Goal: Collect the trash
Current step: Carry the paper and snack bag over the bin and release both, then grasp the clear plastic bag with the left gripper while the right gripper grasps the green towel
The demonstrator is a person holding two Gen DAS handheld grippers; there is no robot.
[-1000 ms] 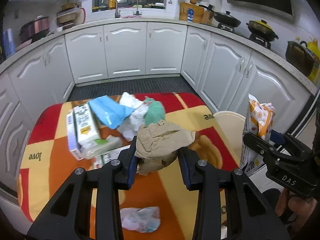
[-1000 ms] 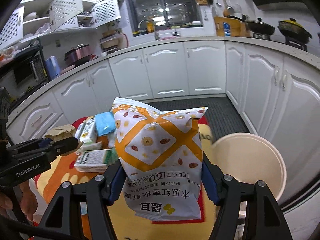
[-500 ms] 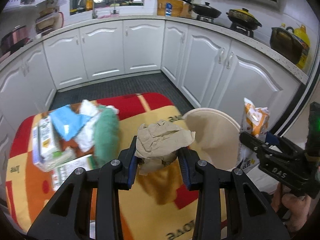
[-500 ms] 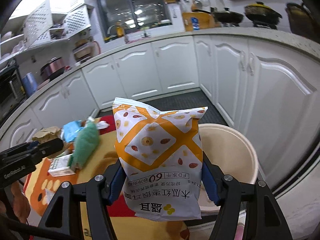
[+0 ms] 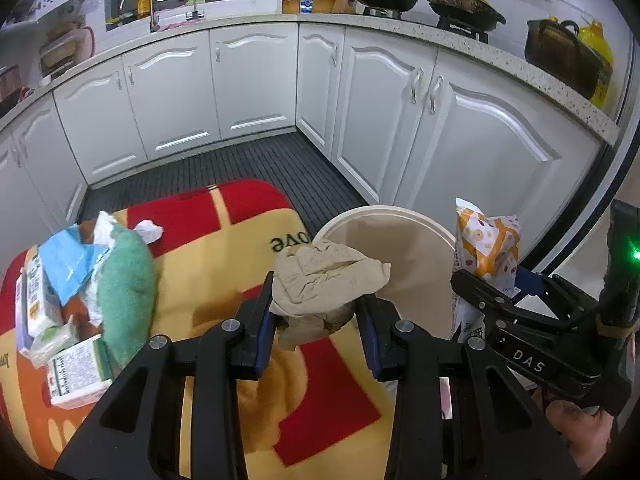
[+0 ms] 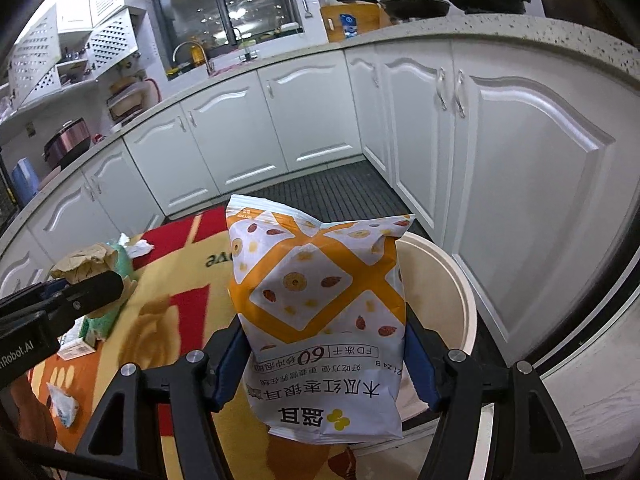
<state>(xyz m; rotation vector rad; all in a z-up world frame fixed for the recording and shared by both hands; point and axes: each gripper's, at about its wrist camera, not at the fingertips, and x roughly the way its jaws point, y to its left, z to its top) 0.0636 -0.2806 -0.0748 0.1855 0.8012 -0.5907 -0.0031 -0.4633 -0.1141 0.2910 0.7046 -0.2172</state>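
Left gripper (image 5: 316,322): jaws clamped on a crumpled brown paper wad (image 5: 326,276), centre of the left wrist frame, its top overlapping the near rim of the cream bin (image 5: 420,224).

Right gripper (image 6: 326,364): jaws pressed against both sides of an orange-and-white snack bag (image 6: 320,312), held upright at frame centre, in front of the bin's opening.

Bin: stands on the floor just beside the table's edge, right of centre in both views.

Table cloth (image 5: 224,256), red, orange and yellow: carries a green cloth (image 5: 128,288), blue wrapper (image 5: 66,264), white tissue (image 5: 148,230) and cartons (image 5: 76,372) at frame left.

White cabinets (image 5: 248,80): upper half of frame.
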